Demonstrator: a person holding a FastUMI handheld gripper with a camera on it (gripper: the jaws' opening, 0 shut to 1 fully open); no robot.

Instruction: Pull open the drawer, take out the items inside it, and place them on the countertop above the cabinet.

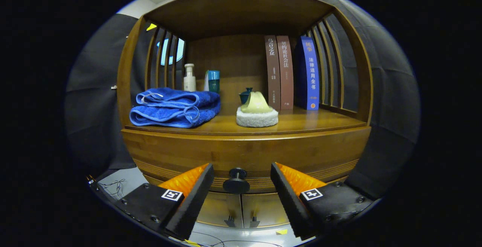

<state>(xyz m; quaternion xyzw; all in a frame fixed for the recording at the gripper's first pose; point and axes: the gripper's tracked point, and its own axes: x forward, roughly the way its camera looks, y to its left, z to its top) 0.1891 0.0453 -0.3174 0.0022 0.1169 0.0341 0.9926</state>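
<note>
Chinese characters are printed down the spines of three upright books, two brown (279, 73) and one blue (310, 74), but they are not made out clearly. The books are stood on the wooden countertop (301, 122), to the right of a pale brush on a fluffy white pad (257, 112). A small teal pot (246, 94) is set just behind the pad. A folded blue towel (175, 107) is laid to the pad's left, with a white pump bottle (189, 78) and a teal cup (213, 80) behind it. The shelf is enclosed by slatted wooden sides and a wooden top, with dark cloth beyond.

Below the countertop, the drawer (248, 154) is seen closed, its front plain wood with grooved lines and a round dark knob (236, 181). The gripper (241, 181) is held with its fingers wide apart, the knob between them and untouched.
</note>
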